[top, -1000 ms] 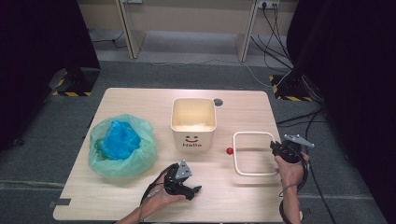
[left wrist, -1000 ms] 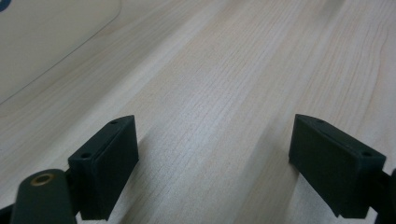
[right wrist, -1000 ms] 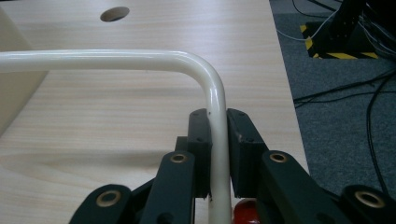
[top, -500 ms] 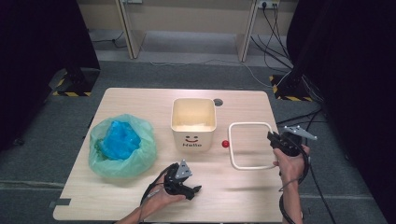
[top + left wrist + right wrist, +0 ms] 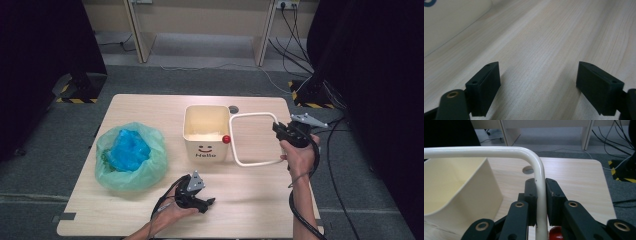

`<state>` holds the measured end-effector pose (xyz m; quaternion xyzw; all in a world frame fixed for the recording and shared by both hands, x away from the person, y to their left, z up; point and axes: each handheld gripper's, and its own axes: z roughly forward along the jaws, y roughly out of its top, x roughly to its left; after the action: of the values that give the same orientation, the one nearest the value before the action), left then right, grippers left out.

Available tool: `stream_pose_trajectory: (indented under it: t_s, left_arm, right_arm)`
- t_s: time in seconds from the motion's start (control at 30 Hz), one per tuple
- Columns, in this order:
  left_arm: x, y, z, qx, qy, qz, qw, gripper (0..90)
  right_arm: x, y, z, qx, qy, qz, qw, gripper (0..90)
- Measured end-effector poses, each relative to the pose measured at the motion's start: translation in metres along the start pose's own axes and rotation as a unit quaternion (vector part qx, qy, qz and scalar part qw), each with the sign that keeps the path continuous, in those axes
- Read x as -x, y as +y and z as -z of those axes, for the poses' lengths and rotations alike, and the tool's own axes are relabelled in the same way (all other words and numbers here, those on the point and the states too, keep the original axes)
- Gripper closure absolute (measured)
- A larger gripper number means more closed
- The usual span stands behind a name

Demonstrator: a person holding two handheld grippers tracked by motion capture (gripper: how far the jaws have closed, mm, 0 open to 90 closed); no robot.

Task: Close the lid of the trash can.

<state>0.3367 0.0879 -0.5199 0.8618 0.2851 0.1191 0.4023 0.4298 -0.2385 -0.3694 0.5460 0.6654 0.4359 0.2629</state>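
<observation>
right gripper [image 5: 280, 131] fingers clamped on bin [image 5: 205, 135] handle [image 5: 537, 182] to swing it; left gripper [image 5: 202, 200] fingers apart, idle by tabletop's near edge.

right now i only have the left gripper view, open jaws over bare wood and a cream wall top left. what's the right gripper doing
Observer: The right gripper is shut on the bin's cream loop handle, just below its rounded corner.
Operator: where's the handle relative to the bin
Observer: It sticks out to the right of the bin, hinged at a red knob on that side.
Operator: anything else on the table
Observer: A green bag with something blue inside sits to the left of the bin, apart from it.
</observation>
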Motion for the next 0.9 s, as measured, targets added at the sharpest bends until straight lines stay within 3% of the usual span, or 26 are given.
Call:
stream_pose_trajectory:
  t_s: [0.17, 0.5, 0.7, 0.9]
  left_arm:
    - [-0.005, -0.001, 0.003, 0.018, -0.001, 0.023, 0.9996, 19.4]
    - [-0.004, 0.012, 0.018, 0.054, 0.018, 0.008, 0.9983, 19.4]
    - [-0.008, 0.018, 0.026, 0.07, 0.025, 0.014, 0.9972, 19.3]
    - [-0.012, 0.02, 0.028, 0.069, 0.025, 0.02, 0.9971, 19.0]
  right_arm:
    - [-0.02, 0.016, -0.01, -0.001, 0.013, 0.013, 0.9998, 80.7]
    - [-0.049, 0.03, -0.031, -0.012, 0.029, 0.026, 0.9992, 80.6]
    - [-0.06, 0.033, -0.039, -0.016, 0.034, 0.029, 0.9988, 80.6]
    - [-0.069, 0.038, -0.045, -0.019, 0.038, 0.03, 0.9986, 80.6]
